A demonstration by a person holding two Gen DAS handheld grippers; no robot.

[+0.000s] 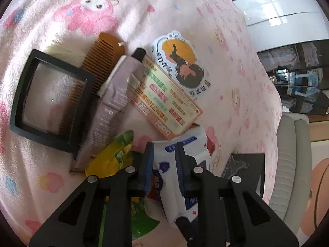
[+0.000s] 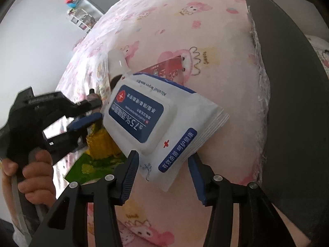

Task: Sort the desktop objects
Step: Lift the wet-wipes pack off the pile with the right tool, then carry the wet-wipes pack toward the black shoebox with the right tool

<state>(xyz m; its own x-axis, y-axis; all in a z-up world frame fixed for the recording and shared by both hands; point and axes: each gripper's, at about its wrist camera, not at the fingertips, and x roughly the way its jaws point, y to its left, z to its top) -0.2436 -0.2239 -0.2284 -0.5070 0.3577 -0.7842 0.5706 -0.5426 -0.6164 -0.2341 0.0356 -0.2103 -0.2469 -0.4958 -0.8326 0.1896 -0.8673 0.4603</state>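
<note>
A white and blue pack of alcohol wipes (image 1: 181, 160) is held off the pink blanket. My left gripper (image 1: 164, 154) is shut on its edge, and it also shows in the right wrist view (image 2: 90, 119). In the right wrist view the wipes pack (image 2: 156, 123) hangs tilted with its lower end between the fingers of my right gripper (image 2: 162, 164), which is open around it. A yellow-green snack bag (image 1: 115, 156) lies under the left gripper.
On the pink blanket (image 1: 82, 10) lie a black-framed magnifier (image 1: 51, 96), a brown comb (image 1: 102, 59), a grey tube (image 1: 117, 94), an orange card (image 1: 166, 96), a round sticker (image 1: 181, 61) and a black card (image 1: 244, 168). A dark bin wall (image 2: 298, 103) stands at the right.
</note>
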